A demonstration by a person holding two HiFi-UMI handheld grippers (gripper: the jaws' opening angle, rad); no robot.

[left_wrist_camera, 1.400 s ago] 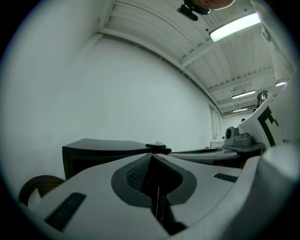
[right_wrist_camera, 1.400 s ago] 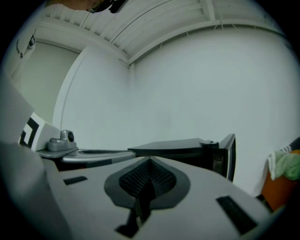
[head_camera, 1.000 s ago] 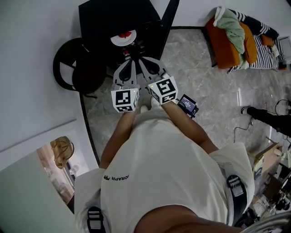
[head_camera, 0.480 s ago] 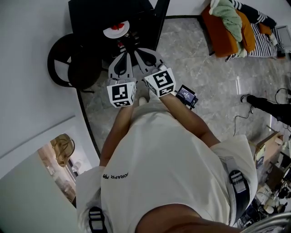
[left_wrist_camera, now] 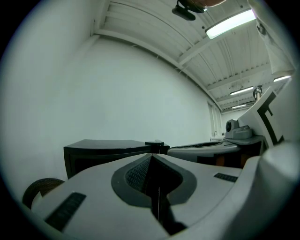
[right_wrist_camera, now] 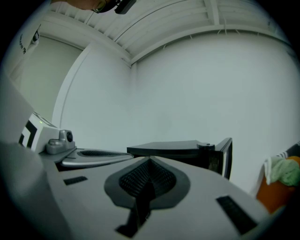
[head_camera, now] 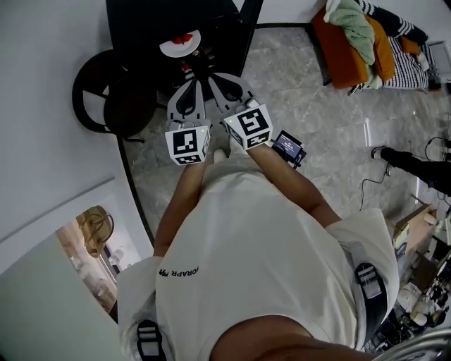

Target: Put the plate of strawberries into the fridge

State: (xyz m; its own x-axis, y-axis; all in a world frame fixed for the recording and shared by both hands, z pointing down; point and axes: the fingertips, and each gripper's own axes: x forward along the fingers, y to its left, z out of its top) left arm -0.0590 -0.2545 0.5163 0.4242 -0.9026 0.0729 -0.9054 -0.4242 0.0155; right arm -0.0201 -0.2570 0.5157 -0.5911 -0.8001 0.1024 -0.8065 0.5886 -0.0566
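Apparently the plate of strawberries [head_camera: 180,44] already sits inside the open black fridge [head_camera: 165,15], just ahead of both claws. Left claw [head_camera: 192,81] and right claw [head_camera: 215,77] are pressed together, empty. Shutting the door [head_camera: 251,22], ahead-right, looks like what's left.

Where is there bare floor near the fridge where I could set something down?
The tiled floor right of the fridge, up to the orange seat, is bare. Left of the fridge a dark round chair stands close; the far right, by the cardboard box, is cluttered.
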